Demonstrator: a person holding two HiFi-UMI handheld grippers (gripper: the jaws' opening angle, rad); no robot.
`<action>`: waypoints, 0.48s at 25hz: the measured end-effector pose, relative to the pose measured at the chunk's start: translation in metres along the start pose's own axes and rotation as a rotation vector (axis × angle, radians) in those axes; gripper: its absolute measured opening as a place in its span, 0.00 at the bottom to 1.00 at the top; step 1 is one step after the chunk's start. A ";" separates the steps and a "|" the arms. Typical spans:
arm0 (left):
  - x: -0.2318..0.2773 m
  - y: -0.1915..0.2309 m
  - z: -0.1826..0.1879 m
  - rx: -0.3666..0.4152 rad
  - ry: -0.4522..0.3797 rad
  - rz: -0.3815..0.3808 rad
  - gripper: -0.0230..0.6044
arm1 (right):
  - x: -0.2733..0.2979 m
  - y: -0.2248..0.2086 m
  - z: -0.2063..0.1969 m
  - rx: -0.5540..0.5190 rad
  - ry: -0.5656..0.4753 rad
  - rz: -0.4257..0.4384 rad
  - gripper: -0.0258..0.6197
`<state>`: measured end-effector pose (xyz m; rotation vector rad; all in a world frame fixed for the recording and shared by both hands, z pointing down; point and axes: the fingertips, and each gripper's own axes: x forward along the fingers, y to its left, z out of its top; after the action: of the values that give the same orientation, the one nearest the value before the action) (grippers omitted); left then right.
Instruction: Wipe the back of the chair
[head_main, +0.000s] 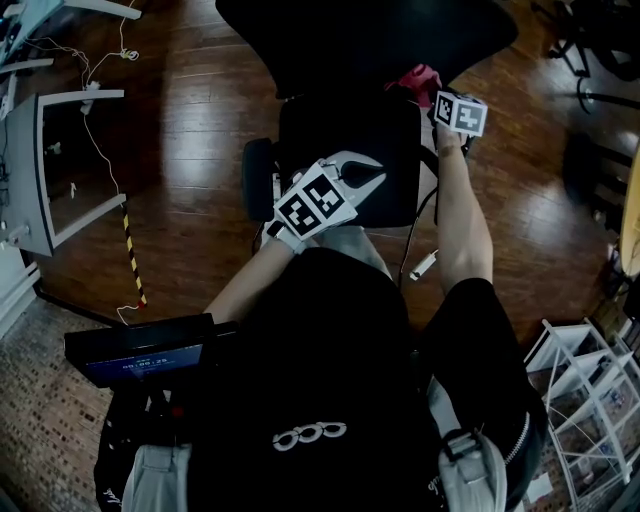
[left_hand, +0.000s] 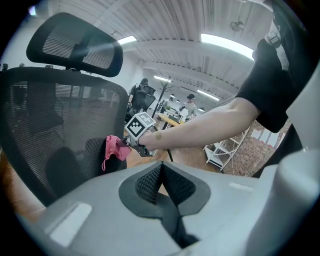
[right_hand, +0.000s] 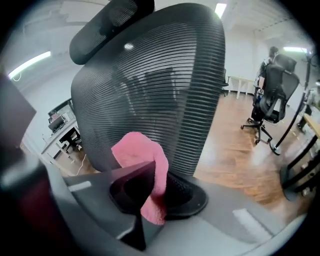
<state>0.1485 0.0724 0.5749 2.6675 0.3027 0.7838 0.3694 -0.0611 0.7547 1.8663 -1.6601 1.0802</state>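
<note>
Status: right hand-held gripper (right_hand: 150, 197) clamps cloth (right_hand: 140, 150) at chair back (right_hand: 165, 80); left hand-held gripper (left_hand: 162, 182) closed, empty. Press cloth flat on mesh, overlap strokes.

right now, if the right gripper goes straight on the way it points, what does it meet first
The right gripper would meet the chair back, its clamped cloth leading. The gap looks small, but depth is unclear.

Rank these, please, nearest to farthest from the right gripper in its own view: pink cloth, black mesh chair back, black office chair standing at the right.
1. Pink cloth, clamped between the jaws, centre.
2. Black mesh chair back, just behind the cloth.
3. Black office chair, far off at the right.
</note>
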 end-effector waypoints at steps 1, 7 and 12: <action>0.003 -0.002 0.000 0.001 0.003 -0.001 0.02 | -0.002 -0.008 -0.002 0.019 -0.004 -0.008 0.11; 0.009 -0.006 0.002 -0.002 0.015 -0.016 0.02 | -0.019 -0.054 -0.012 0.144 -0.015 -0.097 0.11; 0.016 -0.013 0.000 -0.002 0.017 -0.022 0.02 | -0.039 -0.096 -0.026 0.192 -0.008 -0.221 0.11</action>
<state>0.1606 0.0893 0.5779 2.6529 0.3345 0.7998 0.4553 0.0022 0.7583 2.1188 -1.3543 1.1721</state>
